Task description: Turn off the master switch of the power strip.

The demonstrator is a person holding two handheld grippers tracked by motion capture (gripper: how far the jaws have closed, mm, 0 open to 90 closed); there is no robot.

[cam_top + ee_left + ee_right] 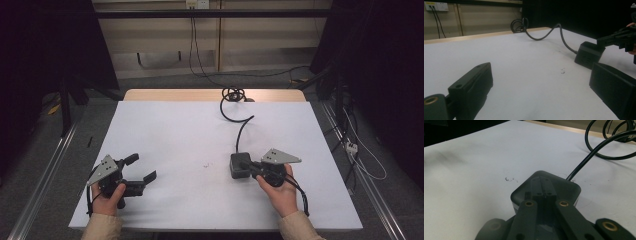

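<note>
One white table (175, 125), two hand-held grippers, the left gripper (142, 169) and the right gripper (246, 167), two hands, one on each, one black box (239, 165), one black cable (239, 122) trailing from it, one wall socket (436, 6)

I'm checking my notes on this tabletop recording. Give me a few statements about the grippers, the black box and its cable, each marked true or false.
1. The left gripper is open with nothing between its jaws. True.
2. The right gripper is far from the black box. False: its jaws, closed together, lie over the box's top.
3. The cable runs from the box toward the table's far edge and coils there. True.
4. The box sits in front of the left gripper, touching it. False: it lies apart, on the right side.
5. The white table bears a small dark mark near its middle. True.
</note>
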